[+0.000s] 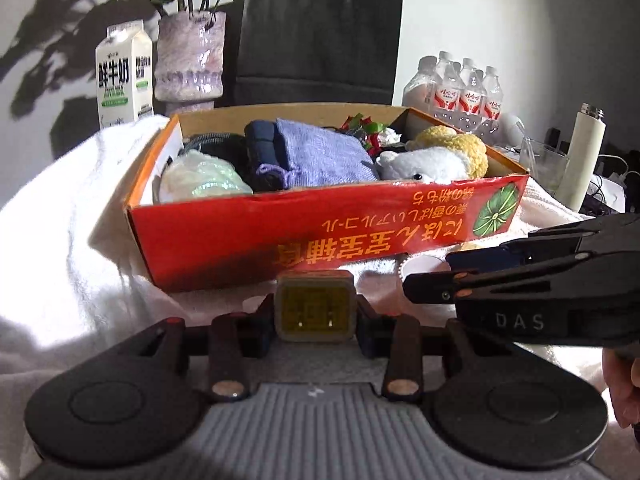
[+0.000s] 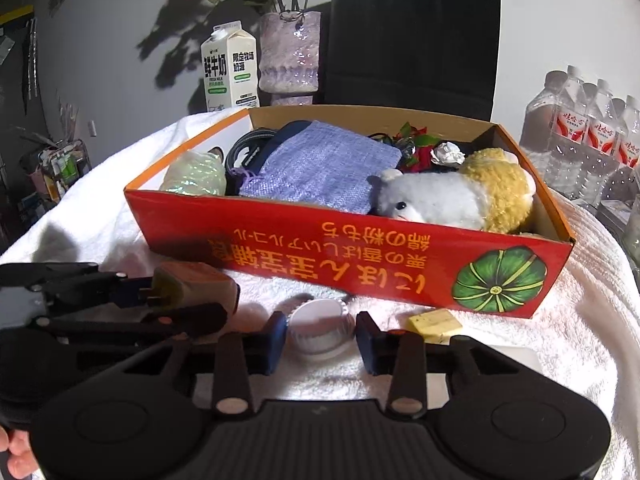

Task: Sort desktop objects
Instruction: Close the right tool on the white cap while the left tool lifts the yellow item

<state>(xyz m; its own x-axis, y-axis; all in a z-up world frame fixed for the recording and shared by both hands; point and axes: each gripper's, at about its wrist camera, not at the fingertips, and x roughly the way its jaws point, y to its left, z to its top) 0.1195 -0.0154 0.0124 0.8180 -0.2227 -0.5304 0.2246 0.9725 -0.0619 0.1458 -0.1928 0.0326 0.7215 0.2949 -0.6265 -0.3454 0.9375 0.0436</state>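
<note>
A red and orange cardboard box [image 1: 328,236] [image 2: 360,264] sits on a white towel and holds a purple pouch [image 1: 320,156] [image 2: 324,168], a plush toy [image 1: 436,160] [image 2: 452,196] and other items. My left gripper [image 1: 315,312] is shut on a square charger plug [image 1: 314,306], just in front of the box; it shows in the right wrist view [image 2: 192,284]. My right gripper [image 2: 320,332] is open around a small white round lid [image 2: 320,324] lying on the towel. A yellow eraser-like block [image 2: 434,322] lies right of it.
Behind the box stand a milk carton [image 1: 124,76] [image 2: 230,68], a purple vase with flowers [image 1: 190,60] [image 2: 290,56] and a black paper bag [image 1: 320,36] [image 2: 412,36]. A pack of water bottles [image 1: 460,92] [image 2: 588,132], a white flask [image 1: 582,156] and a glass [image 1: 540,160] stand right.
</note>
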